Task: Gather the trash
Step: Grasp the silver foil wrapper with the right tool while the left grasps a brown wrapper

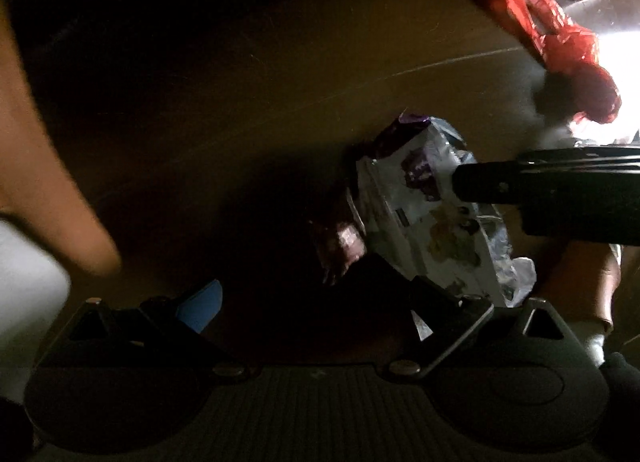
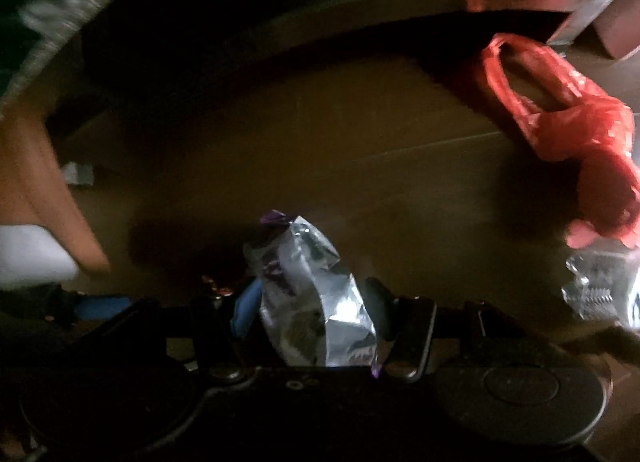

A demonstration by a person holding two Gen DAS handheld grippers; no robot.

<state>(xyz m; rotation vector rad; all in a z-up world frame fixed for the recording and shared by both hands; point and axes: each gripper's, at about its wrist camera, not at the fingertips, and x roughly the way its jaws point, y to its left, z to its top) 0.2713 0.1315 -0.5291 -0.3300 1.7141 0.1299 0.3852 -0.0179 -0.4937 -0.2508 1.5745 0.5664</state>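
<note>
The right tongs (image 2: 312, 302) grip a crinkled foil wrapper (image 2: 316, 302) lifted clear of the brown floor (image 2: 320, 166), likely bound for the red bag (image 2: 572, 118) lying nearby, while the left tongs (image 1: 320, 302) hang open beside the wrapper.

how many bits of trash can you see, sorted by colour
silver and purple foil wrapper, between the right gripper's fingers: 1
red plastic bag on the brown floor: 1
small dark wrapper beside the silver one: 1
crinkled clear wrapper: 1
total: 4
</note>
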